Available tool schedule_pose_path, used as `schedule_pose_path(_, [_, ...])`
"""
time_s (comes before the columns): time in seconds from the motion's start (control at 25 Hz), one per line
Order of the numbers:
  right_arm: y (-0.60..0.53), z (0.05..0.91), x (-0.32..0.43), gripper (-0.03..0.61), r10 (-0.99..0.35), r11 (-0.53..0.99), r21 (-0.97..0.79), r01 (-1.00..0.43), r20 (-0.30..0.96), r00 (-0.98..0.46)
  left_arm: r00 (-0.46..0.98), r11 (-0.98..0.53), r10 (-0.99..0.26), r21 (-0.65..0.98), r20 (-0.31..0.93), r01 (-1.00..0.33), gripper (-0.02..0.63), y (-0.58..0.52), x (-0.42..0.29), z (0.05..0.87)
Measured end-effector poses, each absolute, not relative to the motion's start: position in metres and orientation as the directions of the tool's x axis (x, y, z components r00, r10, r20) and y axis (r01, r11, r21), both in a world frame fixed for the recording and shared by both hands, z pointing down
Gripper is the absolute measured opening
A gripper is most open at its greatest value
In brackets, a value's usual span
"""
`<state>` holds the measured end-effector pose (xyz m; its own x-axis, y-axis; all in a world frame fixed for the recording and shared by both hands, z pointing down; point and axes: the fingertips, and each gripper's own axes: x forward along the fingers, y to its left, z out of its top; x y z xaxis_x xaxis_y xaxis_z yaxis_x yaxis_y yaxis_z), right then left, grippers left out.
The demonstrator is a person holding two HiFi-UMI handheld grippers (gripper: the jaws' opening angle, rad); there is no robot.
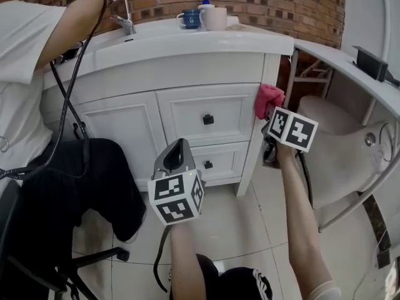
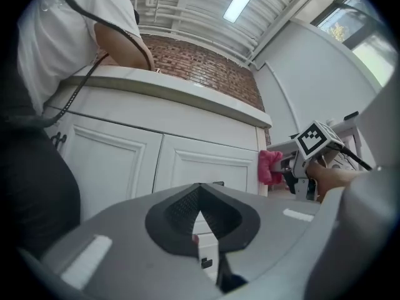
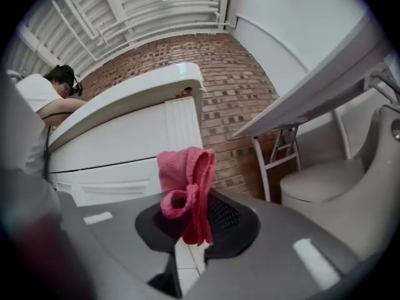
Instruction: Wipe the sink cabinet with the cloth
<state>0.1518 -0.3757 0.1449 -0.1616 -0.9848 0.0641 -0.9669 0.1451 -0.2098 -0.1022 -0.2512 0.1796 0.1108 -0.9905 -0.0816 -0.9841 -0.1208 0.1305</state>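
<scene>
The pink cloth (image 1: 269,99) was bunched against the right corner post of the sink cabinet (image 1: 187,105), centre-right in the head view. It was grasped in the jaws of the right gripper (image 1: 270,114). Wiping seemed to be in hand at that edge. The next move would likely call for dragging the cloth along the post or across the drawer fronts, keeping it pressed flat. The left gripper (image 1: 178,152), lower centre, had its jaws clenched on nothing. No brand was legible, and a mark on the blue mug (image 1: 190,19) on the worktop (image 1: 187,39) at the top was too small to read.

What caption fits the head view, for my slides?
Right gripper holds a pink cloth at the right corner of the white sink cabinet; left gripper hangs shut, empty.
</scene>
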Motion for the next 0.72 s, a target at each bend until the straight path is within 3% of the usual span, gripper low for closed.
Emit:
schedule_pose_path(0.16, [-0.350, 0.139, 0.138, 0.054, -0.975, 0.213, -0.230, -0.950, 0.011, -0.221, 0.095, -0.116, -0.989, 0.188, -0.115, -0.975, 0.015, -0.246, -0.111, 0.173])
schedule_pose_path(0.28, [-0.323, 0.144, 0.060, 0.055, -0.914, 0.400, -0.248, -0.882, -0.037, -0.404, 0.056, -0.097, -0.986, 0.265, -0.156, -0.959, 0.015, -0.237, -0.127, 0.165])
schedule_pose_path(0.44, [-0.306, 0.177, -0.056, 0.055, -0.803, 0.577, -0.242, -0.780, 0.004, -0.596, -0.031, -0.040, -0.973, 0.301, -0.228, -0.953, 0.015, -0.215, -0.158, 0.152])
schedule_pose_path(0.6, [-0.310, 0.203, -0.135, 0.055, -0.745, 0.643, -0.174, -0.746, 0.081, -0.662, -0.058, -0.020, -0.972, 0.327, -0.227, -0.945, 0.015, -0.208, -0.184, 0.153])
schedule_pose_path(0.72, [-0.319, 0.211, -0.146, 0.054, -0.765, 0.617, -0.171, -0.768, 0.098, -0.637, -0.067, -0.001, -0.975, 0.302, -0.214, -0.953, 0.015, -0.208, -0.191, 0.156])
